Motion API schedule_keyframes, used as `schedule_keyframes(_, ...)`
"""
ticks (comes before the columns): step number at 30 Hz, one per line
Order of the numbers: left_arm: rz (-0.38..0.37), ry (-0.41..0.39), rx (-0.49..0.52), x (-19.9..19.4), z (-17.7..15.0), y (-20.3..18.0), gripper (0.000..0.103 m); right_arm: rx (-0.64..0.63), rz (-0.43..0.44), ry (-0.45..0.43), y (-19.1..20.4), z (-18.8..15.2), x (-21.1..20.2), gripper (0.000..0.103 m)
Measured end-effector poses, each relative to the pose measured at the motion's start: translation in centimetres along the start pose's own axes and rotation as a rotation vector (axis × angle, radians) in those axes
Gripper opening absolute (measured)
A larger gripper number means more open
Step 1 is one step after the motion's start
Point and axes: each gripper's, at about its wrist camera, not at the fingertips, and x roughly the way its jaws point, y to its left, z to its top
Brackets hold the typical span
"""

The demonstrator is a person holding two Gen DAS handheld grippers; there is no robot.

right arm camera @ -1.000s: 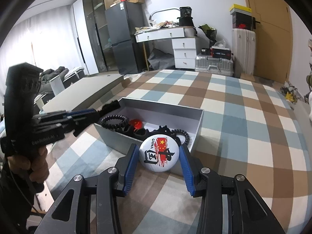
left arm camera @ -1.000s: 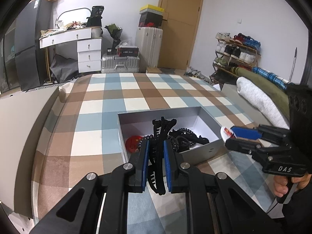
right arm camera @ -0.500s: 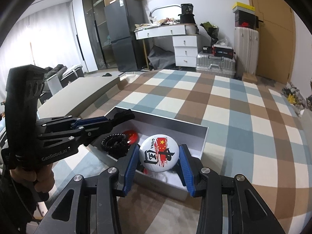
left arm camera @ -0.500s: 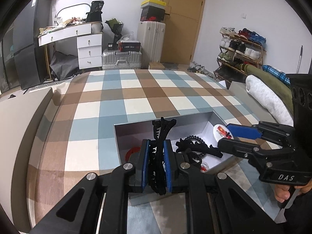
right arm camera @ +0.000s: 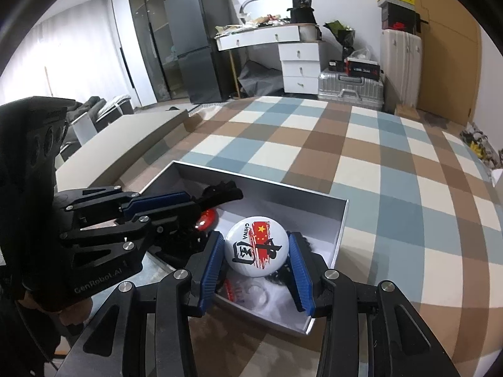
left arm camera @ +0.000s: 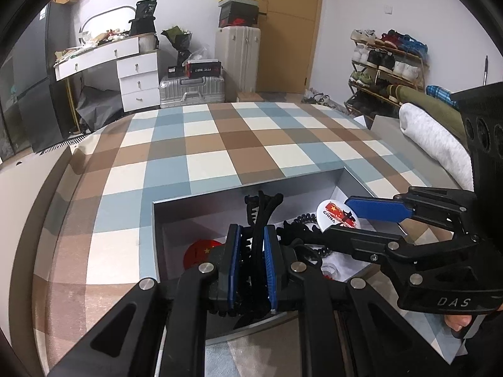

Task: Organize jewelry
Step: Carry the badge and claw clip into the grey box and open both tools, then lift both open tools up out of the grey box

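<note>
Both tools are over the grey box (right arm camera: pixel 341 229), which sits open on the checked cloth (right arm camera: pixel 361 163). The left tool (left arm camera: pixel 252 245) is clamped tight on a black claw hair clip (left arm camera: pixel 261 207), blue pads pressed against its sides, the clip's curved prongs sticking up past the fingertips and its lower end hanging down between the fingers. That clip is above the near-left part of the box, over the inside rather than the cloth. Over to the right tool (right arm camera: pixel 257 251): it has a round white badge (right arm camera: pixel 256 249) pinched edge to edge between its pads, printed face toward the camera, red flag with stars, the word CHINA and bold black characters. The badge hangs above the box's near-right corner, clear of the rim.

Down in the box, a red disc (left arm camera: pixel 201 251) with a yellow star lies by the left wall, and a black coiled hair tie (left arm camera: pixel 305 218) with other dark pieces lies in the middle, just below the badge. In the right wrist view something small and red (right arm camera: pixel 234 290) shows on the white floor of the box under the badge; too blurred to name. From that side the left tool reaches in across the box's left rim, clip tips pointing toward the far wall.
</note>
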Motion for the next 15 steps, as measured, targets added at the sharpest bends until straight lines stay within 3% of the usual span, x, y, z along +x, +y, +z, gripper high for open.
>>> schedule_keyframes(8, -0.02, 0.026, -0.031, -0.5, 0.1, 0.1, 0.013, -0.013, -0.01, 0.02, 0.5, -0.2, -0.5, 0.046)
schedule_keyframes(10, -0.027, 0.028, -0.034, -1.0, 0.0, 0.0, 0.024, -0.017, -0.017, 0.015, 0.7, -0.3, -0.8, 0.051)
schedule_keyframes(12, -0.027, 0.013, -0.022, -1.8, -0.2, -0.2, 0.045, -0.015, -0.019, 0.002, 0.8, -0.4, -1.5, 0.056)
schedule_keyframes(15, -0.016, -0.023, -0.012, -3.1, -0.6, -0.5, 0.068, -0.002, -0.021, -0.024, 0.8, -0.5, -2.6, 0.07)
